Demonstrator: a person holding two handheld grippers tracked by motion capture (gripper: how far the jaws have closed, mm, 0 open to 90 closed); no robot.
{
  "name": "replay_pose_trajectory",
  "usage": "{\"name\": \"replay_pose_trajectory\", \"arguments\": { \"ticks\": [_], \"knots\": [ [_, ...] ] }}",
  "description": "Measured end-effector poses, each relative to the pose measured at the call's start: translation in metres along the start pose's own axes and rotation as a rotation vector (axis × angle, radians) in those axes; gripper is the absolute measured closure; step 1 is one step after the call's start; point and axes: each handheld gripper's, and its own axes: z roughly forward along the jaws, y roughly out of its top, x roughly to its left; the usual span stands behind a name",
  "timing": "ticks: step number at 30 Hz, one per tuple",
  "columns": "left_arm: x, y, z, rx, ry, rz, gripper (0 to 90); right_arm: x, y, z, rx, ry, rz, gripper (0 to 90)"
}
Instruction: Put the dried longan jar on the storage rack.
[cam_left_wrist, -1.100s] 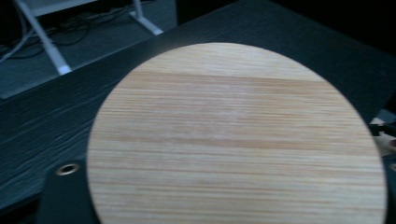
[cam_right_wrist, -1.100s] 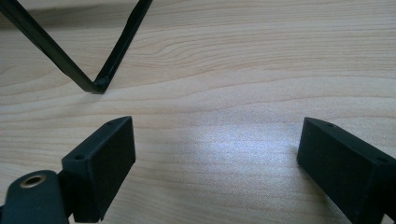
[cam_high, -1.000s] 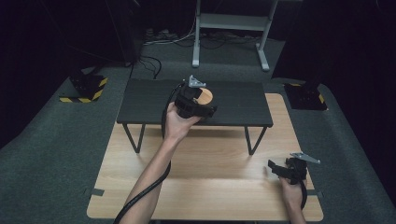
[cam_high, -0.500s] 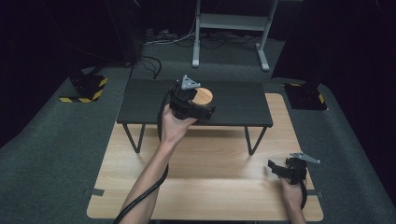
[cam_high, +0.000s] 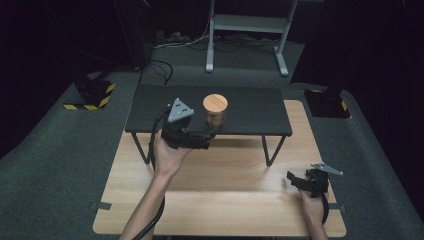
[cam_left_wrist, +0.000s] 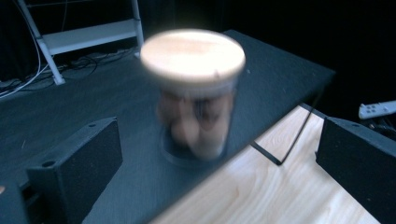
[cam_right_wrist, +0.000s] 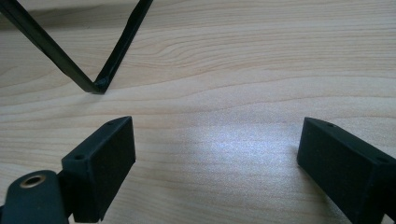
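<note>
On the dark raised shelf (cam_high: 250, 107) that stands across the far half of the wooden counter (cam_high: 225, 200), a clear jar (cam_high: 215, 111) with a round wooden lid stands upright near the shelf's near edge, a little left of its middle. Just near and left of it the left tongs (cam_high: 207, 136) hang at the shelf's front edge, held in the person's left hand (cam_high: 170, 155), tips aimed rightward toward the jar. Those tongs have just been opening and now stand wide apart, released; in the left gripper view the jar (cam_left_wrist: 194, 93) sits blurred on the shelf beyond the two black jaws, untouched, with brownish contents I cannot make out. Far off at the near right corner of the counter, the right tongs (cam_high: 292, 179) rest low over the wood in the right hand (cam_high: 312, 207), pointing left. Their jaws also gape with nothing between them, bare wood grain and one thin black shelf leg (cam_right_wrist: 100, 84) lying ahead of them
</note>
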Motion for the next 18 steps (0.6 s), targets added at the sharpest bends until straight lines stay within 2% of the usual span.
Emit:
{"name": "replay_pose_trajectory", "arguments": {
  "ticks": [3, 6, 7, 8, 11, 12, 14, 18],
  "knots": [
    [-0.003, -0.021, -0.014, -0.009, 0.011, -0.02, 0.4, 0.001, 0.0, 0.0, 0.001, -0.002, -0.001, 11.0],
    [-0.005, -0.039, -0.022, -0.007, 0.01, -0.022, 0.6, 0.001, 0.0, 0.0, 0.002, -0.004, -0.003, 11.0],
    [-0.007, -0.05, -0.024, -0.002, 0.01, -0.028, 0.8, 0.001, 0.0, 0.0, 0.002, -0.005, -0.003, 11.0],
    [-0.007, -0.05, -0.024, -0.002, 0.01, -0.028, 1.0, 0.001, 0.0, 0.0, 0.002, -0.005, -0.003, 11.0],
    [-0.005, -0.074, -0.022, 0.016, -0.009, -0.061, 1.4, 0.002, 0.001, 0.0, 0.003, -0.008, -0.007, 11.0],
    [-0.005, -0.074, -0.022, 0.016, -0.009, -0.061, 1.5, 0.003, 0.001, 0.0, 0.004, -0.01, -0.009, 11.0],
    [0.0, -0.089, -0.016, 0.051, -0.027, -0.102, 1.7, 0.003, 0.001, 0.001, 0.005, -0.012, -0.012, 11.0],
    [0.0, -0.113, -0.006, 0.082, -0.005, -0.146, 1.0, 0.004, 0.001, 0.001, 0.007, -0.016, -0.014, 11.0]
  ]
}}
